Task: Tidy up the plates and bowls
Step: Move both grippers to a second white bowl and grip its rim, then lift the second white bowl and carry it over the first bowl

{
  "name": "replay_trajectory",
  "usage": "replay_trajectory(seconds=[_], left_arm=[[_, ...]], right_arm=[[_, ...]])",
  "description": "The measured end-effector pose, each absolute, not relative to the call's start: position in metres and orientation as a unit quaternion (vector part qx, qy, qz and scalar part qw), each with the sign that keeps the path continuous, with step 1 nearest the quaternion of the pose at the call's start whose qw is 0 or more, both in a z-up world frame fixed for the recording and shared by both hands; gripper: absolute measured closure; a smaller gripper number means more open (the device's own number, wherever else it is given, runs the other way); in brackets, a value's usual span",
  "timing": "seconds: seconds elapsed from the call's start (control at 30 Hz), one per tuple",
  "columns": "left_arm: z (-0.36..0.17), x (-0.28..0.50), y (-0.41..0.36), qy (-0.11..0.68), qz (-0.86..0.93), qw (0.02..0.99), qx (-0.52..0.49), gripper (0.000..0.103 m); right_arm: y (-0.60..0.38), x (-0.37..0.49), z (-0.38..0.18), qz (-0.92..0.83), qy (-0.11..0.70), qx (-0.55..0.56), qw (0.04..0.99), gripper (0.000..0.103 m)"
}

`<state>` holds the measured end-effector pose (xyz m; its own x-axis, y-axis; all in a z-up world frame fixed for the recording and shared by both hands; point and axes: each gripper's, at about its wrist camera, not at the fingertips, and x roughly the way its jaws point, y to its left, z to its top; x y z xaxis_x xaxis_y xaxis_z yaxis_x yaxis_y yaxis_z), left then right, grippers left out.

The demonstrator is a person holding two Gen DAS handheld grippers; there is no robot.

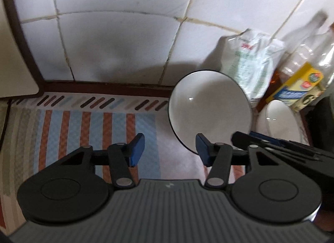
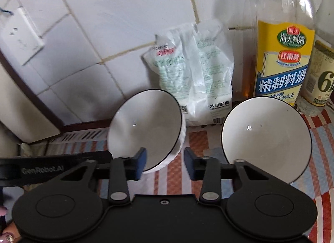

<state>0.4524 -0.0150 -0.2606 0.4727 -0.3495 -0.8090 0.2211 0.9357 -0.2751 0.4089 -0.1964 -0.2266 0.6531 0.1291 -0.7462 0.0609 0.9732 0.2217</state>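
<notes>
Two white bowls with thin black rims sit tilted on a striped mat (image 2: 173,180) woven in orange, blue and white, both showing bare glossy insides with nothing in them. The left bowl (image 2: 146,128) has a ribbed outer wall; the right bowl (image 2: 265,138) is smooth as far as it shows. Behind them, against the white tiled wall (image 2: 117,13), leans a crinkled plastic salt bag (image 2: 194,71) holding white grains, and beside it stands a clear glass cooking-wine bottle (image 2: 284,55) with a yellow and blue label; it looks nearly drained, though the glare makes that hard to judge. A second bottle (image 2: 321,71) with a pale label stands at its right. The right gripper (image 2: 165,163) has its blue-padded jaws spread apart with nothing between them, poised over the mat between the two bowls, its left pad overlapping the left bowl's near rim in view. The left gripper (image 1: 170,149) is likewise spread wide and empty, hanging over the mat with the left bowl (image 1: 210,109) just ahead of its right pad.
</notes>
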Motion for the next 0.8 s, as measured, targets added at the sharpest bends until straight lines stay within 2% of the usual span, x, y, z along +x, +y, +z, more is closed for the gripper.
replay_trajectory(seconds=[0.03,0.23,0.27,0.3,0.37,0.43,0.6,0.8], left_arm=[[-0.264,0.458,-0.016,0.490,-0.166,0.853,-0.067,0.055],[-0.281,0.478,-0.023,0.504,-0.196,0.838,-0.076,0.055],[-0.284,0.479,-0.025,0.504,-0.192,0.839,-0.071,0.060],[-0.287,0.480,-0.027,0.505,-0.189,0.839,-0.069,0.074],[-0.291,0.481,-0.027,0.511,-0.196,0.834,-0.078,0.089],[-0.290,0.481,-0.028,0.511,-0.196,0.833,-0.086,0.090],[-0.276,0.463,-0.044,0.499,-0.203,0.842,-0.024,0.090],[-0.249,0.433,-0.042,0.511,-0.189,0.838,-0.001,0.090]], right_arm=[[-0.197,0.410,-0.230,0.018,0.419,0.117,0.900,0.078],[-0.201,0.412,-0.247,0.007,0.425,0.114,0.898,0.079],[-0.201,0.413,-0.250,0.004,0.429,0.113,0.896,0.079],[-0.202,0.415,-0.254,0.001,0.431,0.113,0.896,0.078],[-0.201,0.422,-0.259,-0.004,0.437,0.111,0.892,0.078],[-0.200,0.426,-0.263,-0.008,0.443,0.113,0.889,0.081],[-0.199,0.420,-0.258,-0.018,0.462,0.134,0.876,0.083],[-0.195,0.395,-0.232,-0.003,0.474,0.141,0.869,0.083]])
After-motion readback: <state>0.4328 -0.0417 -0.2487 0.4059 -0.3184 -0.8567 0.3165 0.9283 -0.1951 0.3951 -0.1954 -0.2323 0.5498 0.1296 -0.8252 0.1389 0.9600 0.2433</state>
